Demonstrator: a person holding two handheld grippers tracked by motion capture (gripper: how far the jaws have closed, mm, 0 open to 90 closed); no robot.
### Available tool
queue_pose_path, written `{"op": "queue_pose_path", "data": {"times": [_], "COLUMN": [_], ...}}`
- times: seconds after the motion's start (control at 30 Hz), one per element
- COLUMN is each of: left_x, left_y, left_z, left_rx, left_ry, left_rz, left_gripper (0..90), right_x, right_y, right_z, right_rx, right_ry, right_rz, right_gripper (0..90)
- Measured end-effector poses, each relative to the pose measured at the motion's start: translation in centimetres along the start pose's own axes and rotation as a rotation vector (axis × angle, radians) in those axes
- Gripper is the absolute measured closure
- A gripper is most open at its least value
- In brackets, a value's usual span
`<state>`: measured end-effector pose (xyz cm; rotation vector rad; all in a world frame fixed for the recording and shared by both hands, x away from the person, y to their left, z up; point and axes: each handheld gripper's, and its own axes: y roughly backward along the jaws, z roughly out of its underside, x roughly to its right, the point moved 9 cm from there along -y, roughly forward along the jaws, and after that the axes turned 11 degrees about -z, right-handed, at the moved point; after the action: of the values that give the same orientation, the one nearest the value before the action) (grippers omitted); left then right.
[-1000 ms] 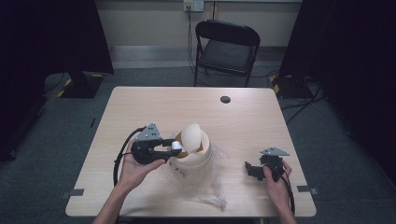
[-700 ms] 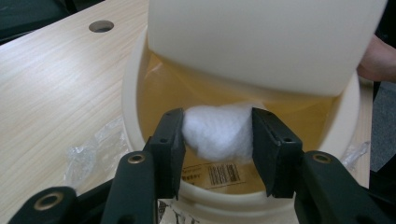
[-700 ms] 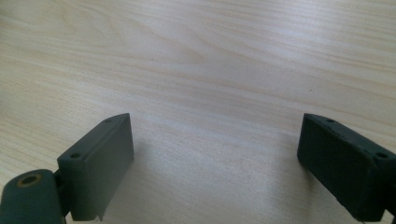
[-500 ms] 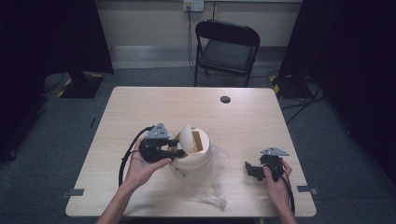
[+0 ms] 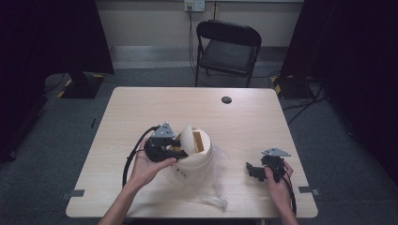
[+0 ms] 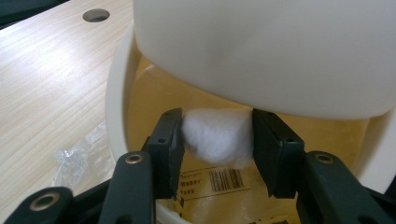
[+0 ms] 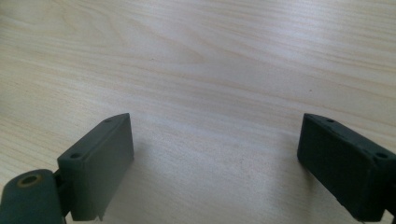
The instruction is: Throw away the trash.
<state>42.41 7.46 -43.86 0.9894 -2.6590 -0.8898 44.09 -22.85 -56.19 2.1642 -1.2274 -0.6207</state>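
Observation:
A cream, round container (image 5: 199,157) with a raised flap lid (image 5: 185,137) stands near the table's middle front. My left gripper (image 5: 176,151) reaches into its mouth, shut on a white cotton ball (image 6: 215,137) held between the two jaws just under the lid (image 6: 261,51). A yellowish packet with a barcode label (image 6: 224,179) lies inside the container (image 6: 116,107). My right gripper (image 5: 251,169) rests low over the bare table at the front right, open, with nothing between its fingers (image 7: 100,154).
Crumpled clear plastic wrap (image 5: 213,185) lies in front of and beside the container. A round cable hole (image 5: 226,100) sits near the table's far edge. A black folding chair (image 5: 227,44) stands behind the table. Bare wood stretches across the left and far parts.
My left gripper has moved right and forward with the cotton ball, from beside the lid to inside the container's mouth. The right gripper has stayed put.

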Motion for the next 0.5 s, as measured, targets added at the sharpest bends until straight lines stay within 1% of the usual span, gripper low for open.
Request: {"op": "queue_pose_path", "data": {"times": [0.1,0.13,0.17,0.3,0.5], "left_x": [0.00,0.00,0.01,-0.04,0.00], "left_y": [0.01,0.02,0.03,0.15,0.24], "left_z": [-0.03,-0.05,-0.11,-0.09,-0.15], "left_rx": [0.000,0.001,0.006,-0.001,0.004], "left_ry": [-0.010,-0.007,-0.001,-0.007,-0.005], "left_rz": [-0.015,-0.011,-0.009,-0.010,-0.006], "left_gripper": [54.5,52.5,52.5,51.0,49.3], "right_x": [0.00,0.00,0.00,0.00,0.00], "right_y": [0.00,0.00,0.00,0.00,0.00], "right_z": [0.00,0.00,0.00,0.00,0.00], "right_rx": [0.000,0.000,0.000,0.000,0.000], "right_ry": [0.000,0.000,0.000,0.000,0.000], "right_rz": [0.000,0.000,0.000,0.000,0.000], "right_gripper": [10.0,10.0,10.0,10.0,10.0]}}
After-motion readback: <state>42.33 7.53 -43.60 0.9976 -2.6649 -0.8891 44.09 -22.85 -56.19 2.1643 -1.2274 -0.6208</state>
